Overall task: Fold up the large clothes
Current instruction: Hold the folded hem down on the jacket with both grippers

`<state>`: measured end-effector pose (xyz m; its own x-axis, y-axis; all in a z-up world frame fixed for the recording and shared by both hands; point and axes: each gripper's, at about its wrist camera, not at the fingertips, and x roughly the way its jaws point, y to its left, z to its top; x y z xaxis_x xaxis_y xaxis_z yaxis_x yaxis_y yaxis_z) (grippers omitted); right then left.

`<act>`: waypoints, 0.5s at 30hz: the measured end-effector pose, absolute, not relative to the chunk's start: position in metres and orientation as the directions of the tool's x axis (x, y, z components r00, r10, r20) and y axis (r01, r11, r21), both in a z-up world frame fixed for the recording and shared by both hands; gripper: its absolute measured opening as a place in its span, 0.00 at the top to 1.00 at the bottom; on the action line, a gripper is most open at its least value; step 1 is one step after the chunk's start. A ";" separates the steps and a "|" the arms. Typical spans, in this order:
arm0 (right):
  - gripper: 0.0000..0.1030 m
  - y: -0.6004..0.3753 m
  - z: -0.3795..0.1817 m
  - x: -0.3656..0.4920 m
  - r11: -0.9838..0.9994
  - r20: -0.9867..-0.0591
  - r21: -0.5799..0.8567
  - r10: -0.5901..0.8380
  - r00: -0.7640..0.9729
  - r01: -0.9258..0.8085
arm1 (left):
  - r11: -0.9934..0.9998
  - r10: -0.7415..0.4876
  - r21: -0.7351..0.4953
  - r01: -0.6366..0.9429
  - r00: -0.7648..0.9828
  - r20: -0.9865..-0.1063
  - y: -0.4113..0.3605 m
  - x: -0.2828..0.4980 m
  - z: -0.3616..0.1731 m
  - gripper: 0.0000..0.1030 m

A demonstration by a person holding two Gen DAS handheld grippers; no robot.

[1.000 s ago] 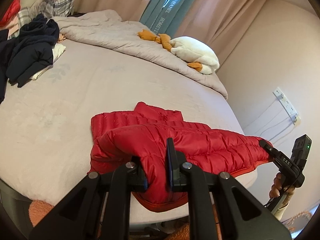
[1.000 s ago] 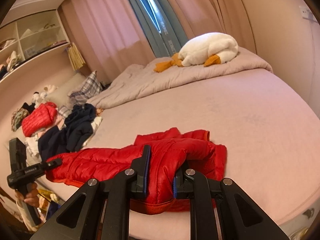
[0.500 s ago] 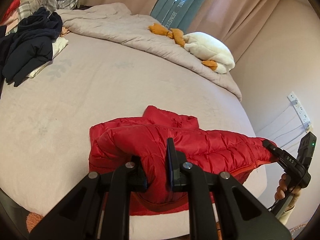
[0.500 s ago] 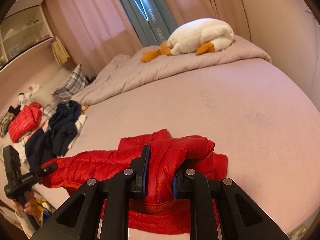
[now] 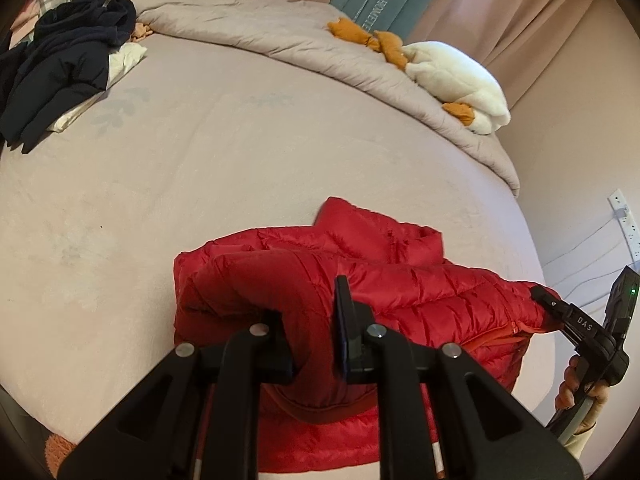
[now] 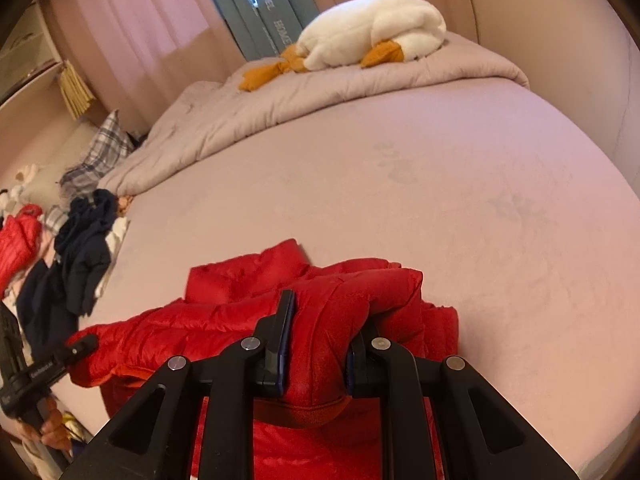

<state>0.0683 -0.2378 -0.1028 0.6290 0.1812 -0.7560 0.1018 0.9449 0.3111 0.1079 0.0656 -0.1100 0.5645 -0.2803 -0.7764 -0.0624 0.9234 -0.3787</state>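
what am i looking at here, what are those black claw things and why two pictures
No robot here: a person holds a handheld pinching tool in each hand, each carrying a wide-angle camera looking along its fingers. One picture comes from the left tool, the other from the right tool; each also shows the other tool off to the side. Both are pinched shut on the hem of a red puffer jacket lying near the edge of a bed. Farther back lie a heap of dark clothes, a grey duvet and a white plush goose.
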 end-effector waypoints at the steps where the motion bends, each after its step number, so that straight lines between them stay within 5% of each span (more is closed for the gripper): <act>1: 0.83 -0.238 -0.104 0.071 0.944 -0.760 0.312 0.181 0.624 0.105 | 0.924 -0.279 -0.377 -0.065 0.562 -0.779 0.066 0.110 -0.112 0.85; 15: 0.83 -0.241 -0.134 0.095 0.945 -0.803 0.295 0.165 0.572 0.142 | 0.927 -0.253 -0.358 -0.110 0.521 -0.815 0.067 0.139 -0.144 0.82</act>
